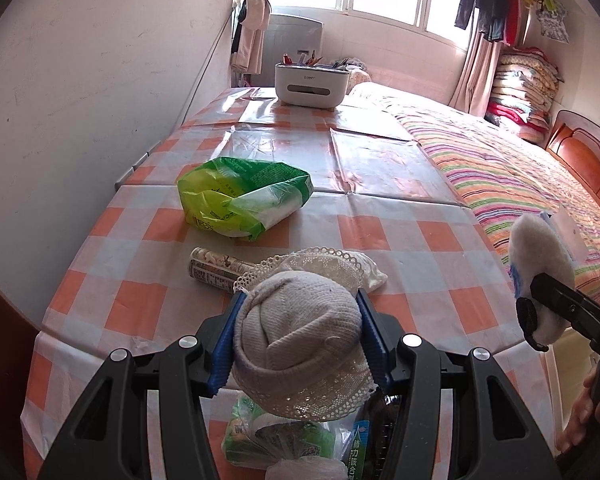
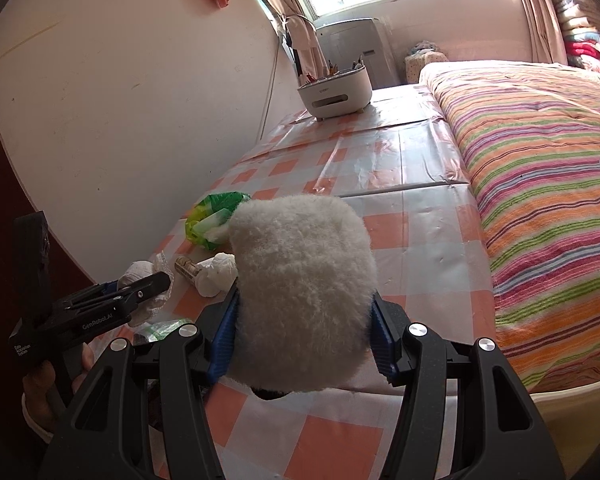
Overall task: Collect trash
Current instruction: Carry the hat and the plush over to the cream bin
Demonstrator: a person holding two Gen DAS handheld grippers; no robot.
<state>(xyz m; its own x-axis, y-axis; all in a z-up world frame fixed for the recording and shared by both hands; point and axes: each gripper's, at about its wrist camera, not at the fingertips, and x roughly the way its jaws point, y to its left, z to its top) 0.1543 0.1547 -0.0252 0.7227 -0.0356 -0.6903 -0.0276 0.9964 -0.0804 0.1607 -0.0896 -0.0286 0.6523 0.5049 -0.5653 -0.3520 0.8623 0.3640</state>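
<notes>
Mid-carry, both hands loaded. My left tongs are clamped about half-wide on a knit cap with a lace brim, blue pads pressing both its sides, held over the near end of the table. My right tongs grip a fluffy white pad the same way, off by the table's bed-side edge; from the left view it shows a bit of blue on its back. Still on the table: green wrapper further back, a small printed can lying on its side, a white cloth wad touching the can, and a heap of plastic packets right below my left tongs. No bin or bag in either view, so I can't tell where these go. I'd say the pickup step is done and drop-off is in hand; next move calls for finding the container, keeping both grips tight on the way, releasing over it, then coming back for wrapper, can and packets.
</notes>
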